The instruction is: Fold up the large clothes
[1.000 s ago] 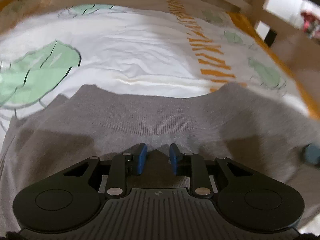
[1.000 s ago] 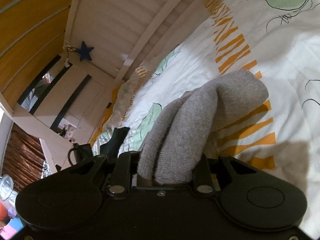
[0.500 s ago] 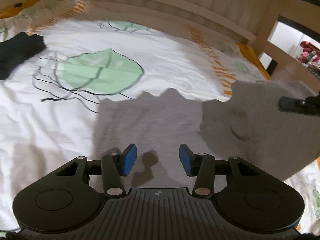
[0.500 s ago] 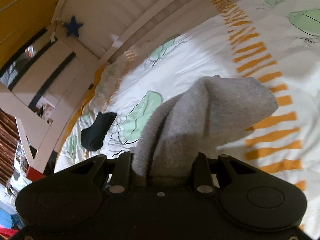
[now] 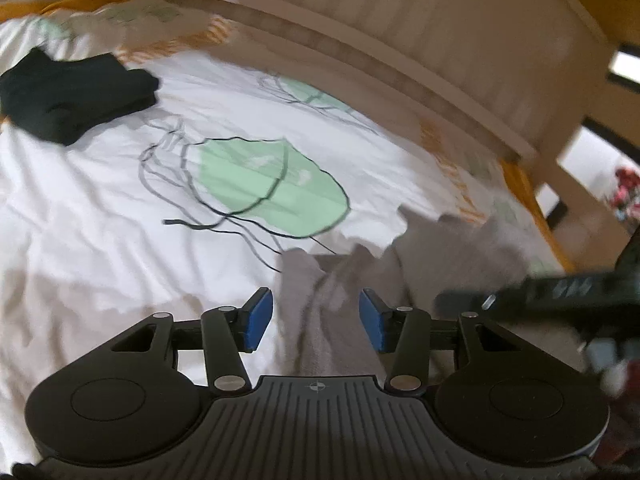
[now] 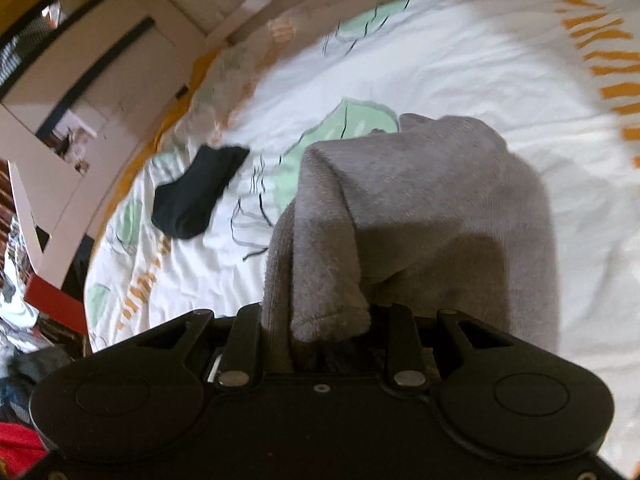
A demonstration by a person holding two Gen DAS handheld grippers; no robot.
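A grey knit sweater (image 5: 460, 248) lies bunched on the white patterned duvet (image 5: 100, 216). My left gripper (image 5: 316, 320) is open low over the bed. A fold of the sweater lies between its blue pads (image 5: 258, 318) without being pressed. My right gripper (image 6: 332, 320) is shut on a thick bunch of the same sweater (image 6: 420, 200), which drapes forward and hides its fingertips. In the left wrist view the right gripper (image 5: 560, 292) shows as a dark blur at the right, over the sweater.
A folded black garment (image 5: 76, 96) lies at the far left of the bed, also seen in the right wrist view as the black garment (image 6: 196, 196). A pale wooden bed rail (image 5: 400, 64) runs along the far side. Clutter and a red object (image 6: 56, 300) sit beyond the bed's edge.
My left gripper let go of the sweater's hem, opened and swung left over the duvet. The right gripper carried its bunch of sweater leftward across the bed, bringing the black garment into view.
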